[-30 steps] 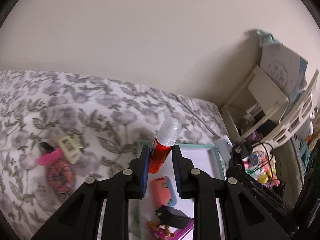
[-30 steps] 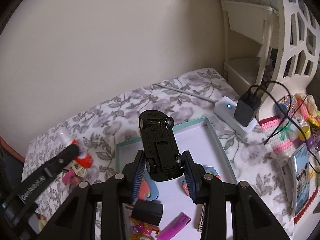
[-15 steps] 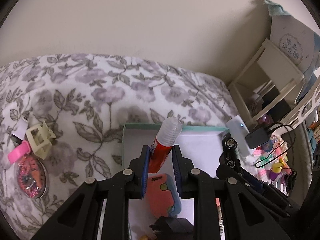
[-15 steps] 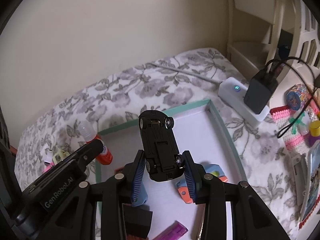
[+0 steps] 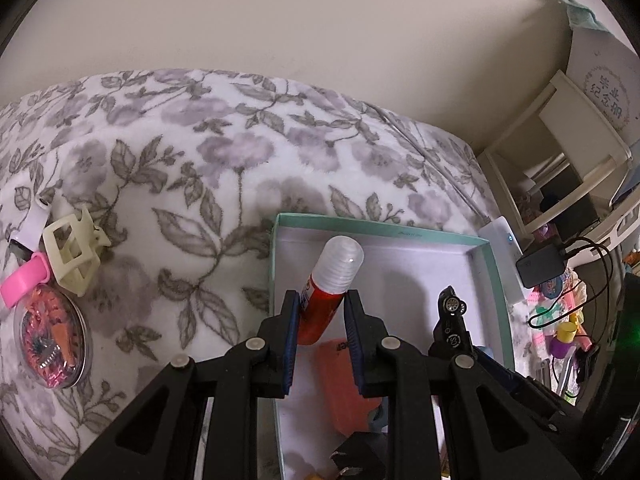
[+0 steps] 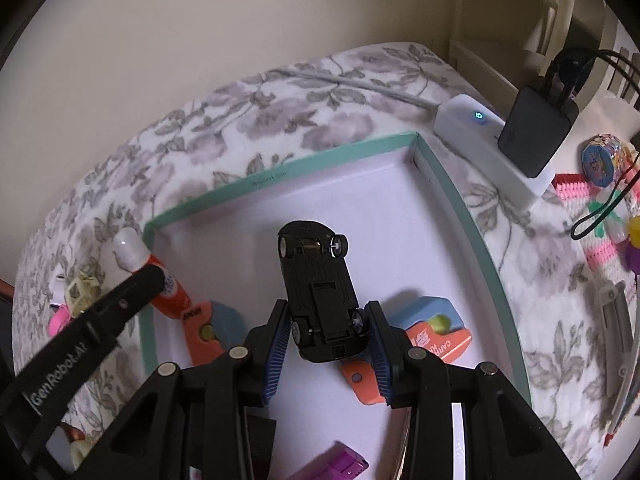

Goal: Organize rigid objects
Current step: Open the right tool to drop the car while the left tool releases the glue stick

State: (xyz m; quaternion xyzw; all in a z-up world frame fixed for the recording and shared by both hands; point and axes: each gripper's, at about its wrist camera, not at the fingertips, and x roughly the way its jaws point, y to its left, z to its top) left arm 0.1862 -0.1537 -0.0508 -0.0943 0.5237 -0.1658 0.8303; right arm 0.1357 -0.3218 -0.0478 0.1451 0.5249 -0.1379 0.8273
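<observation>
Glue bottle (image 5: 326, 300) gripped, toy car (image 6: 322, 294) gripped — over tray (image 6: 280, 174)

The lower end of the glue bottle (image 5: 329, 292) is hidden between the pads of the left tongs (image 5: 320, 334), and its label print is too small to read. The orange utility knife (image 5: 344, 384) under those tongs is partly covered by their fingers. In the right wrist view, the rear of the black toy car (image 6: 320, 292) sits masked between the right tongs (image 6: 326, 354), and a second orange cutter (image 6: 424, 340) is half covered. The purple object (image 6: 340, 466) is cut off by the bottom edge. The trinkets (image 5: 560, 320) at far right are blurred.
</observation>
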